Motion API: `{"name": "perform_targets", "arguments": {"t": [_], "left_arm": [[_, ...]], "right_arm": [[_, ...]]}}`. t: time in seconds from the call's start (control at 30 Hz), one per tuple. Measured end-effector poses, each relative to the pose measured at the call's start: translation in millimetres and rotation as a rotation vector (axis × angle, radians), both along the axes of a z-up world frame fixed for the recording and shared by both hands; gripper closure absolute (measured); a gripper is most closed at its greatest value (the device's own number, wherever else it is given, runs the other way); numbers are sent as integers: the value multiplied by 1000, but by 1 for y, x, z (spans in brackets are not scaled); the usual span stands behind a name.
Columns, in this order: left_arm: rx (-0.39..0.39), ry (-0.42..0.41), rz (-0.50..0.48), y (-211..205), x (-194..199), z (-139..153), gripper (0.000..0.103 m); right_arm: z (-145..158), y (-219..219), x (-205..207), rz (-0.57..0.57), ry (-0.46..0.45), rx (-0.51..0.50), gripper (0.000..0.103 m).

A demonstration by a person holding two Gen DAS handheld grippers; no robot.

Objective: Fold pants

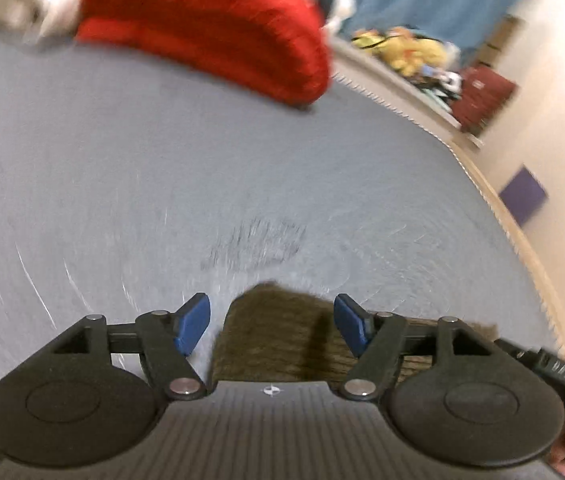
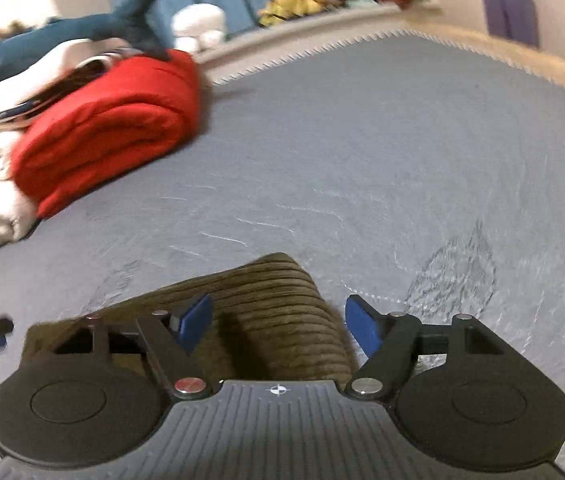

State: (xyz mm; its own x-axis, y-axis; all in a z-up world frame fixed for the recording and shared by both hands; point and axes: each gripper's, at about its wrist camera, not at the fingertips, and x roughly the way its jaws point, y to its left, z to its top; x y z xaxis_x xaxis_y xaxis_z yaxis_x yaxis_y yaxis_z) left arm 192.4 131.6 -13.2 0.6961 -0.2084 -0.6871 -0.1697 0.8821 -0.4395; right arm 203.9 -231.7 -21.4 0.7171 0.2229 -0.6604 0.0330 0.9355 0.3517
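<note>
A: Where are the pants?

B: The brown corduroy pants lie on the grey bed, at its near edge, right under both tools.

A: And the tongs?

B: The left tongs are spread, pads clear of the cloth. The right tongs are spread too, pinching nothing.

A: Anything else?

B: A folded red blanket sits far left, with a blue shark toy behind it.

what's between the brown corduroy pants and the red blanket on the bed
Only bare grey bedsheet lies between the pants and red blanket, clearest in the right wrist view.
</note>
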Motion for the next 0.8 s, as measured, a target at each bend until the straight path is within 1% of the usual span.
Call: {"name": "perform_targets", "arguments": {"t": [0.03,0.07,0.1,0.13,0.2,0.23,0.27,0.3,0.33,0.37,0.4,0.43,0.47,0.5,0.53,0.57,0.6,0.67,0.7,0.73,0.77,0.8], "left_arm": [[-57,28,7,8,3,-8,30],[-112,47,15,13,7,-19,36],[-156,47,8,16,12,-29,51],[-142,39,-5,16,15,-32,60],[-56,-39,-60,10,19,-30,63],[-22,-54,-77,6,22,-32,63],[6,-25,-83,2,29,-41,63],[16,4,-80,0,32,-52,58],[0,-5,-76,2,32,-57,53],[-23,4,-64,6,33,-59,49],[-47,25,-41,12,33,-60,40],[-76,30,-24,17,33,-59,38],[-77,18,-18,19,32,-55,39],[-38,-5,-13,17,29,-46,39],[18,-36,-13,15,26,-34,40],[72,-78,-16,11,21,-22,40],[105,-124,-29,7,14,-10,40],[118,-196,-73,0,3,8,40],[121,-229,-107,-4,-3,16,44],[128,-249,-149,-10,-10,24,49],[147,-257,-195,-15,-13,28,52],[178,-260,-229,-20,-20,29,60]], "right_arm": [[-7,-4,8,-13,18,29,28],[-12,-5,13,-20,31,51,29],[-18,-7,17,-22,45,76,43],[-24,-8,27,-25,55,100,58],[-27,-13,28,-91,32,112,75],[-28,-16,27,-118,20,123,78],[-30,-14,29,-129,18,107,78],[-33,-8,30,-117,16,66,78],[-39,2,33,-86,11,0,78],[-44,9,34,-76,7,-47,78],[-48,9,36,-86,12,-46,77],[-49,7,39,-96,21,-25,75],[-49,5,41,-103,29,-5,75],[-48,1,42,-112,32,14,72],[-46,-3,40,-127,23,43,69],[-40,-7,37,-139,4,55,69],[-34,-8,34,-148,-17,42,69],[-13,-6,23,-176,-82,-40,67],[-5,-7,19,-169,-108,-56,65],[4,-7,15,-151,-128,-61,61],[14,-9,10,-126,-143,-59,59],[20,-10,5,-89,-153,-54,58]]}}
